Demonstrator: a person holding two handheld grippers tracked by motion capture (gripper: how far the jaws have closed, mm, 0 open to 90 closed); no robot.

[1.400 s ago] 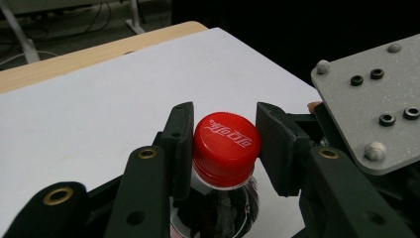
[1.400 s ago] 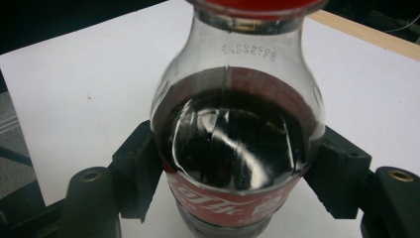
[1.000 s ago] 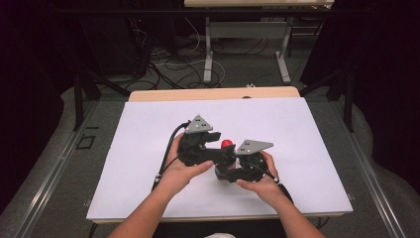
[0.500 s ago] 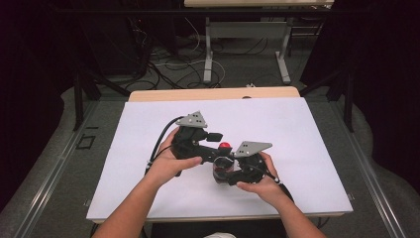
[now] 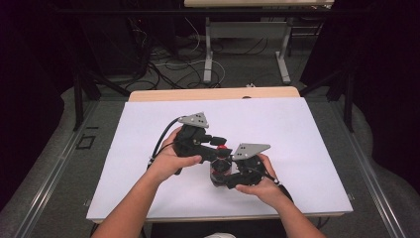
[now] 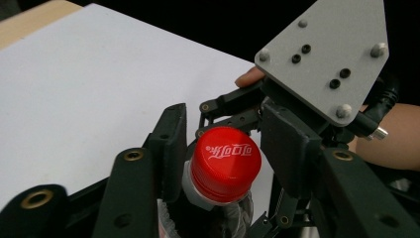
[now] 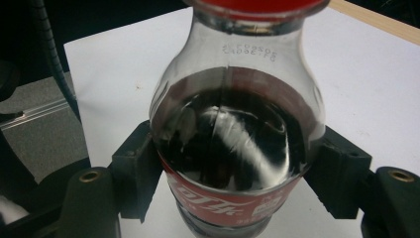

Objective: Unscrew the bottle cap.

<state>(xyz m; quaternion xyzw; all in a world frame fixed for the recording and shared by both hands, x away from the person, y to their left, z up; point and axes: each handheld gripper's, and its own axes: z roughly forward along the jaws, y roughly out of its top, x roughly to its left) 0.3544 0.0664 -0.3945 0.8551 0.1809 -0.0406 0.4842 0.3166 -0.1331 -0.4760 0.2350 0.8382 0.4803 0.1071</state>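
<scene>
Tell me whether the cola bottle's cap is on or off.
On. The red cap sits on the bottle neck, between the left gripper jaws.

The bottle is clear plastic holding a dark brown, almost black drink, banded low down by a red label with white lettering. Its cap is bright red with white script across the top, above a clear ring. Both the left gripper and the right gripper are matte black with brass-coloured pivots. At 2 o'clock from the cap sits a plain grey plate dotted with silver and black screws. The table is white with a pale wood edge at 12 o'clock.
</scene>
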